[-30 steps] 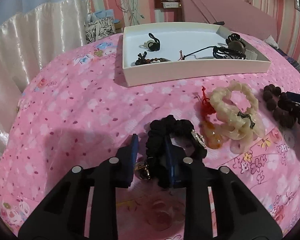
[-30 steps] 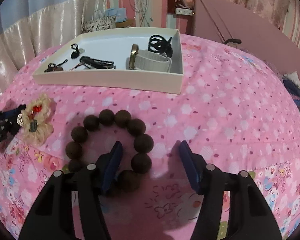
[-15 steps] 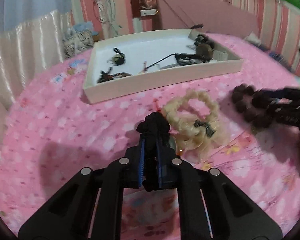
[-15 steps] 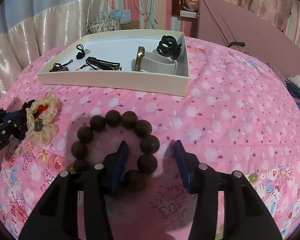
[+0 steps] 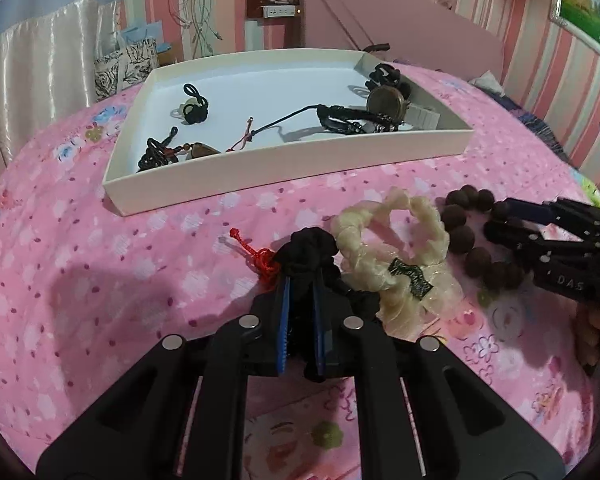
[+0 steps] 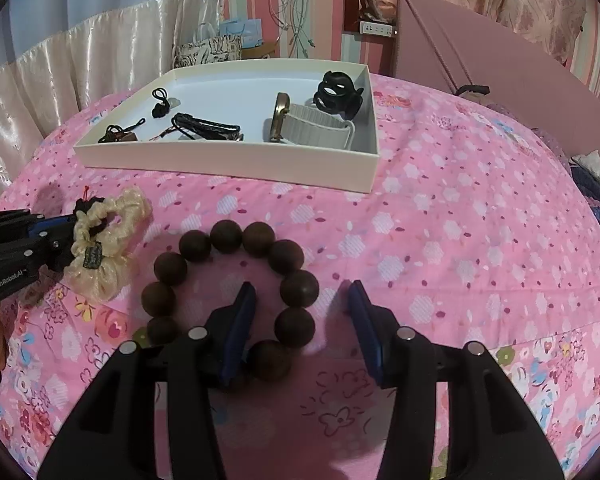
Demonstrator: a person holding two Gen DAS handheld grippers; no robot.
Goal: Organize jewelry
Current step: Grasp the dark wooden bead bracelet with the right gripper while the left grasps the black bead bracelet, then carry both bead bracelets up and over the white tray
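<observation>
My left gripper is shut on a black scrunchie, which bulges past the fingertips; a red knotted cord sticks out beside it. A cream scrunchie lies touching it on the right. In the right wrist view a dark wooden bead bracelet lies on the pink floral cloth. My right gripper is open around the ring's right side, with one finger inside the ring and one outside, pads clear of the beads. The left gripper shows at that view's left edge.
A shallow white tray sits beyond the scrunchies and bracelet. It holds a grey-strapped watch, a black hair claw and several black cord pieces. A pink box stands at the back right and satin curtains hang on the left.
The left jaws closed on the black scrunchie and carried it a little toward the tray. The right jaws narrowed slightly around the bracelet's beads, and that hand stayed put.
</observation>
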